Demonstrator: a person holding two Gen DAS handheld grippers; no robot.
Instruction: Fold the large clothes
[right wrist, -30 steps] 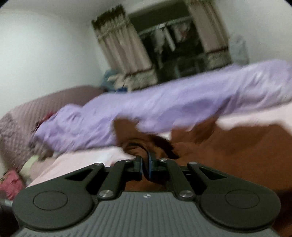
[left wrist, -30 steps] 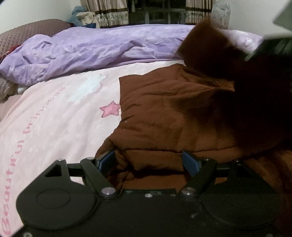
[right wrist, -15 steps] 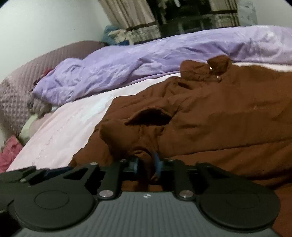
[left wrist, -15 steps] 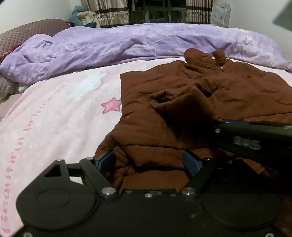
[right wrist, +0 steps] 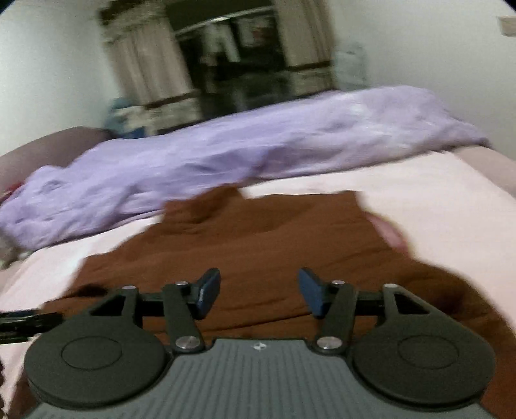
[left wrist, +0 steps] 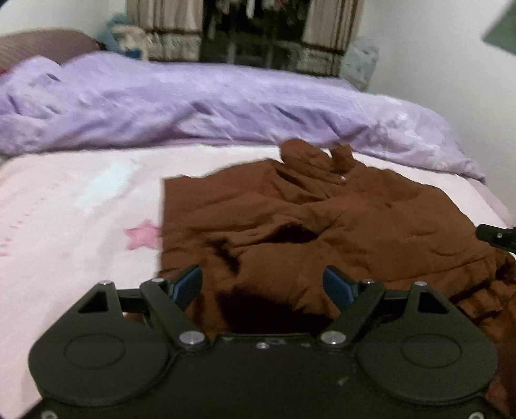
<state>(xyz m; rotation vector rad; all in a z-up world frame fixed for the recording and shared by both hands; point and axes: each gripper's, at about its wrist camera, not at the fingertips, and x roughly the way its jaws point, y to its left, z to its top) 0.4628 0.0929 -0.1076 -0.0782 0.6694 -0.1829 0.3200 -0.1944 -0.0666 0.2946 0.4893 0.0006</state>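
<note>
Brown garment [left wrist: 338,232] lies spread mid-frame on pink sheet [left wrist: 71,206] for folding. Left gripper [left wrist: 262,287] spread, nothing pinched — right gripper [right wrist: 259,291] jaws opening, empty, w/ cloth below.

The jacket [left wrist: 338,225] lies spread on the bed [left wrist: 64,206], collar end toward the far side. Behind it, a bunched duvet [left wrist: 193,109] runs across the bed. Curtains [left wrist: 161,29] hang behind that. Both hand-held grippers sit at the jacket's near edge, left [left wrist: 262,287] and right [right wrist: 259,291].
</note>
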